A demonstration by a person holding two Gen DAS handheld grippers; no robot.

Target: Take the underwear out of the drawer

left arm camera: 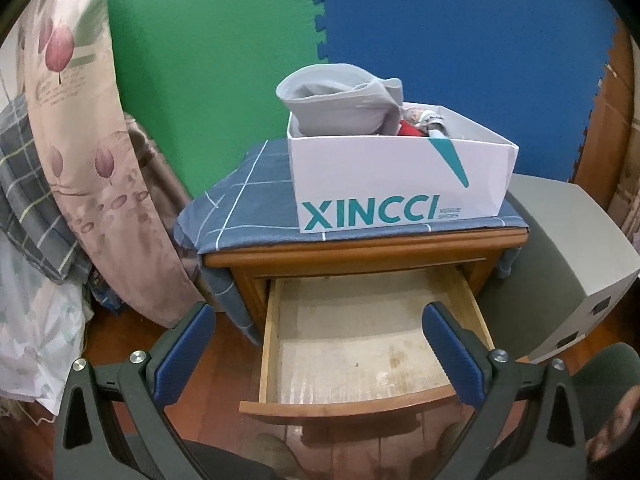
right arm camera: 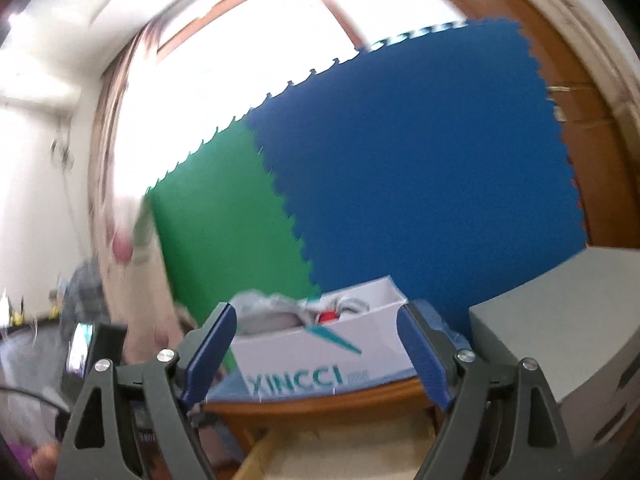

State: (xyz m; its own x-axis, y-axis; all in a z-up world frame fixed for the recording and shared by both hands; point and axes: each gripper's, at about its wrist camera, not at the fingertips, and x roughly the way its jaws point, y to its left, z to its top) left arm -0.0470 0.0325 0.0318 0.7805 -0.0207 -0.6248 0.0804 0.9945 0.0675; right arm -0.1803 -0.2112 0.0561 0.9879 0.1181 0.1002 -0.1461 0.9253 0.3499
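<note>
The wooden nightstand's drawer (left arm camera: 360, 344) stands pulled open, and only its bare bottom shows inside. Grey underwear (left arm camera: 340, 104) lies piled in a white XINCCI shoebox (left arm camera: 400, 184) on top of the nightstand, with small red and patterned items beside it. My left gripper (left arm camera: 320, 320) is open and empty, held above the open drawer. My right gripper (right arm camera: 316, 320) is open and empty, raised in front of the shoebox (right arm camera: 320, 356); this view is blurred. The grey underwear (right arm camera: 264, 312) shows over the box rim there.
A blue checked cloth (left arm camera: 248, 204) covers the nightstand top. A floral curtain (left arm camera: 92, 152) and bedding hang at left. A grey cabinet (left arm camera: 576, 256) stands right of the nightstand. Green and blue foam mats (left arm camera: 440, 40) line the wall behind.
</note>
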